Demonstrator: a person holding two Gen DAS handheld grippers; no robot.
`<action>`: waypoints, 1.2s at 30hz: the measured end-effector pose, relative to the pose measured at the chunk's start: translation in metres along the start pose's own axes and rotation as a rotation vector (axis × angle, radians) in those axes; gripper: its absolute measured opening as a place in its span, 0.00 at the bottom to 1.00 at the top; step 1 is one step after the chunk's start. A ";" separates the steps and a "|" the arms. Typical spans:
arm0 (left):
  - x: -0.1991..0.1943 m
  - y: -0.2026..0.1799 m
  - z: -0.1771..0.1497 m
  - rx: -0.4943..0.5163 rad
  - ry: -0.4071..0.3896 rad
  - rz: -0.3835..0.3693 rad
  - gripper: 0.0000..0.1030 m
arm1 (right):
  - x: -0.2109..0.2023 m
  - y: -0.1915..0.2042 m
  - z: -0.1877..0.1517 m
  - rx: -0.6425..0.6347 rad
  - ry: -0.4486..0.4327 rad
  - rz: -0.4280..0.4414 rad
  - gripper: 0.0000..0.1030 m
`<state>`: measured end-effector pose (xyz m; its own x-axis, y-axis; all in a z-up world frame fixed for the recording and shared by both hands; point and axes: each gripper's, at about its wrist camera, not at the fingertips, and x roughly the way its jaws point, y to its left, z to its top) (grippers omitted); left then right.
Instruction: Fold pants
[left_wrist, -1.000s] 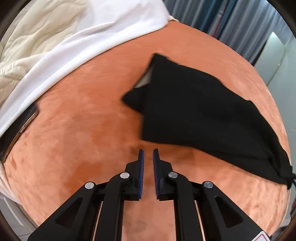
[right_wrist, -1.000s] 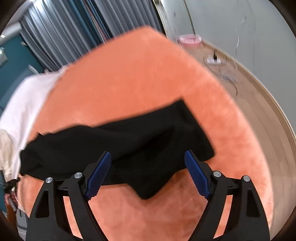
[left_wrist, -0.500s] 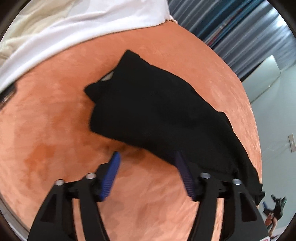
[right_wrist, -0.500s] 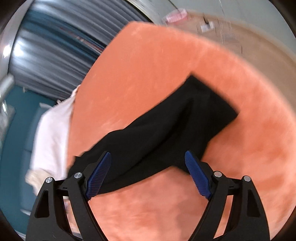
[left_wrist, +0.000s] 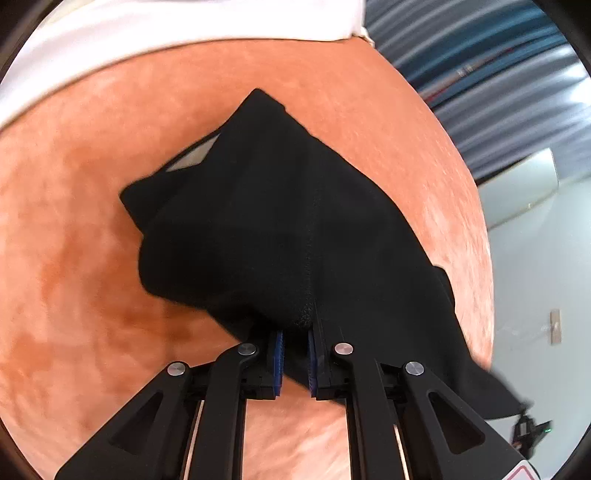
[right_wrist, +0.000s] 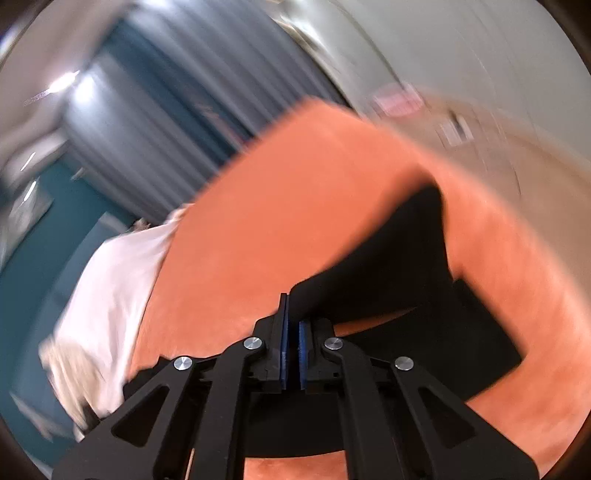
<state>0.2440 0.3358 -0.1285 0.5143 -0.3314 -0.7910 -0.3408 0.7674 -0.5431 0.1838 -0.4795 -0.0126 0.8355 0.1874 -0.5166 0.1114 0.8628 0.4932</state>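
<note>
**A:** Where are the black fabric pants for you right now?

**B:** They lie on the orange velvety bed cover, stretched in a long band. In your left wrist view the band runs from the far left, where a pale inner label shows at a turned-over corner, down toward the near right. Your left gripper sits on the near edge, roughly at a seam, with its blue-padded fingers drawn narrow and black cloth pinched between them.

**A:** And my right?

**B:** Your right gripper has its fingers almost together, and black cloth rises out of the slot, so I judge it is holding an edge too. That view is smeared by motion, so which end of the pants it has I cannot tell for certain. From there the cloth runs away to the far right, with a flatter dark panel lying on the cover beyond.

**A:** So which way do I carry it?

**B:** Both your grips look to be on the near long edge. I would guess the fold goes across the short way, away from you, toward the white sheet at the head. Keep both hands level so the edge lands straight.
</note>
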 end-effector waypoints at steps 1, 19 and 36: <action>0.000 0.001 -0.002 0.021 0.007 0.021 0.08 | 0.002 -0.007 -0.009 -0.026 0.013 -0.029 0.03; 0.008 -0.003 0.005 0.100 0.023 0.095 0.10 | 0.022 -0.084 -0.034 0.251 0.094 -0.101 0.04; -0.037 0.048 0.019 0.157 -0.026 -0.062 0.26 | -0.074 -0.070 -0.098 0.266 0.013 -0.343 0.53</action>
<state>0.2233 0.3952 -0.1196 0.5512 -0.3686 -0.7486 -0.1816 0.8227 -0.5388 0.0615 -0.5077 -0.0773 0.7192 -0.0816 -0.6900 0.5177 0.7253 0.4538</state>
